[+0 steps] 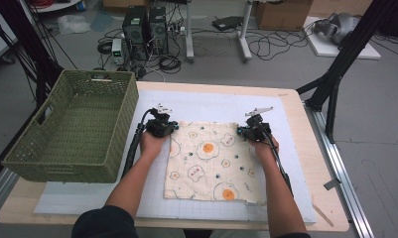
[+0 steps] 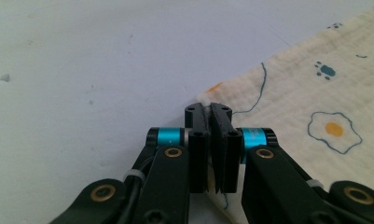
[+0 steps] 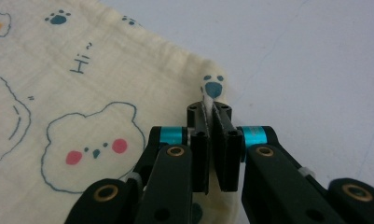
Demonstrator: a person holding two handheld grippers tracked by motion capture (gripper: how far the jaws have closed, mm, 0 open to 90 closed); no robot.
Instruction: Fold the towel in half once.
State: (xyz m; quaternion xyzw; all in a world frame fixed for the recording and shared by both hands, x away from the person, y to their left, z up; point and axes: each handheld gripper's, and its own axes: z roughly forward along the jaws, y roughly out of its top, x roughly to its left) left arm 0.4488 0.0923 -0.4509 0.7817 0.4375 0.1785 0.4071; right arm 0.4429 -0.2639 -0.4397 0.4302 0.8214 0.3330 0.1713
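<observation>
A cream cloth (image 1: 209, 161) printed with fried eggs, bears and paw marks lies flat on the white mat (image 1: 206, 106). My left gripper (image 1: 170, 127) is at the cloth's far left corner, its jaws shut on the cloth's edge (image 2: 231, 100). At the far right corner my right gripper (image 1: 242, 131) is shut too, with a pinch of cloth (image 3: 211, 88) standing up between its black pads (image 3: 222, 140). Both of the person's hands rest low on the table.
A green woven basket (image 1: 77, 126) stands at the table's left side, close to my left gripper. The mat covers most of the wooden tabletop (image 1: 313, 148). Beyond the table's far edge are computer towers, cables and black stand legs on the floor.
</observation>
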